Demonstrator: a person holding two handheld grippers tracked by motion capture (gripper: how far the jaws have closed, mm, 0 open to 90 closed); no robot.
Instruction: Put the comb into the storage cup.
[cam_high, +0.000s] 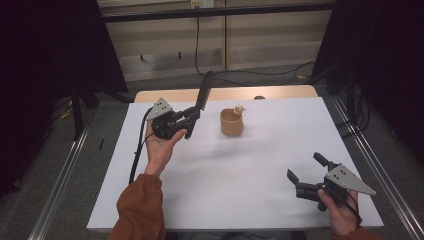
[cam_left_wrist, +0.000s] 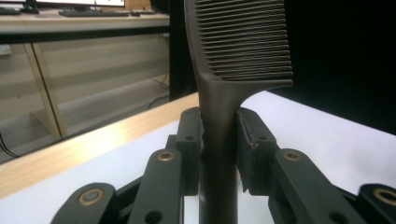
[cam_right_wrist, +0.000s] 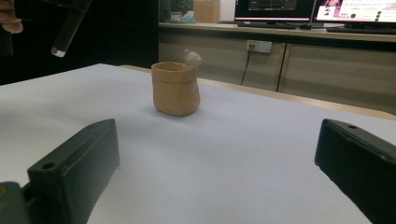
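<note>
1. High view: the left gripper (cam_high: 191, 119) is held up off the bench (cam_high: 250, 195) over its far left part, and its jaws are clamped on the handle of a black comb (cam_high: 205, 90). The comb sticks up and leans a bit toward the far edge, toothed end on top.
2. Same view: a small tan pot (cam_high: 232, 122) sits on the bench near the far edge, roughly mid-width, just to the right of the comb and not touching it. There's a little knob-like bit on its rim, too small to say what it is.
3. Same view: the right gripper (cam_high: 306, 175) hangs low near the near right corner, jaws spread wide with nothing in them, well apart from the pot.
4. Left gripper view: the jaws squeeze the comb (cam_left_wrist: 219, 140) right where the handle narrows below the teeth. The comb stands pretty much upright between the pads, teeth facing right in this shot, and the bench's wooden far edge runs behind it.
5. Right gripper view: both jaws sit far apart at the bottom corners, empty. The pot (cam_right_wrist: 176, 88) stands upright on the bench straight ahead between them, a good way off. The bottom end of the comb handle (cam_right_wrist: 67, 32) pokes in at the upper left, up in the air.
</note>
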